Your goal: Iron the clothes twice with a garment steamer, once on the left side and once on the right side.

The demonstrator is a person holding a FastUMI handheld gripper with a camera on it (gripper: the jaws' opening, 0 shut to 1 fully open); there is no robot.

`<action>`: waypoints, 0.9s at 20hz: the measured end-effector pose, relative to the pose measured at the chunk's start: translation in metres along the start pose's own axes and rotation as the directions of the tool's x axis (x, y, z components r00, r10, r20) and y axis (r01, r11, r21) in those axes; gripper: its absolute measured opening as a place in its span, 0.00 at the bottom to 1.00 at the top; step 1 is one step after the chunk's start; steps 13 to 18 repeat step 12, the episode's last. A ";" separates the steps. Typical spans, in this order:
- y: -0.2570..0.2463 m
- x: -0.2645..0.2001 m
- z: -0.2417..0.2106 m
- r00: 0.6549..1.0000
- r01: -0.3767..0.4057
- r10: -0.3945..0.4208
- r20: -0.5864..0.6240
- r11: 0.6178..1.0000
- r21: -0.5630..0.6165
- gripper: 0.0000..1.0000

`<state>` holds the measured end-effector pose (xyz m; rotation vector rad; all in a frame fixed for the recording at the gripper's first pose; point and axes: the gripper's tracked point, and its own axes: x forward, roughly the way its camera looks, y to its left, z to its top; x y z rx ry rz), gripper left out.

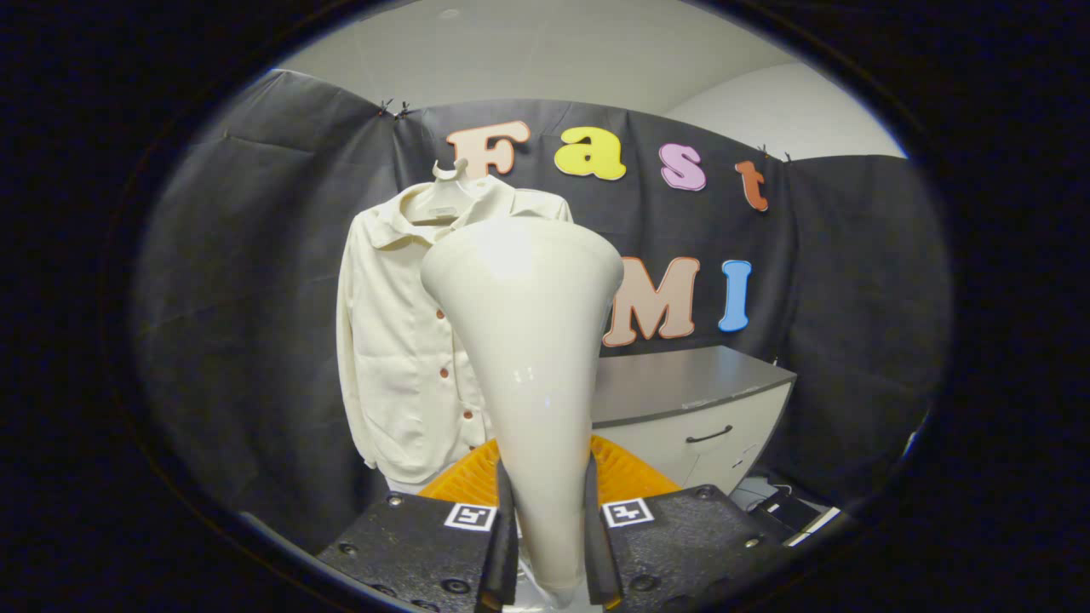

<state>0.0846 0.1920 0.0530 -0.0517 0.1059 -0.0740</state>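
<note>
Gripper view. My gripper is clamped on the garment steamer: both fingers press against the narrow lower part of its glossy cream body, one on each side, and a square black-and-white marker sits on top of each finger block. From the fingers the steamer rises upright and widens like a funnel to a broad rounded head, which stands in front of the clothes. The clothes, a cream button-front shirt with a collar and small brown buttons, hang on a pale hanger against the black cloth wall, beyond the fingers and mostly to the left of the steamer; the steamer's head covers the right part of the shirt, so I cannot tell how close the head is to the fabric or whether it touches it. Just beyond the fingers, low down behind the steamer's stem, is a ribbed orange object whose nature I cannot make out. To the right of the steamer, against the cloth wall, stands a pale cabinet with a grey top and a dark drawer handle. Above the cloth, a plain light wall and ceiling are visible.
</note>
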 end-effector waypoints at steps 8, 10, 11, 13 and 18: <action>-0.029 0.011 0.006 0.999 -0.034 0.034 0.009 0.999 0.015 0.31; -0.039 0.014 0.007 1.000 -0.026 0.026 0.011 0.999 0.023 0.31; -0.043 0.015 0.009 1.000 -0.023 0.023 0.019 0.999 0.022 0.31; -0.046 0.018 0.011 0.999 -0.028 0.027 0.024 0.999 0.018 0.31; -0.046 0.018 0.011 0.999 -0.028 0.027 0.024 0.999 0.018 0.31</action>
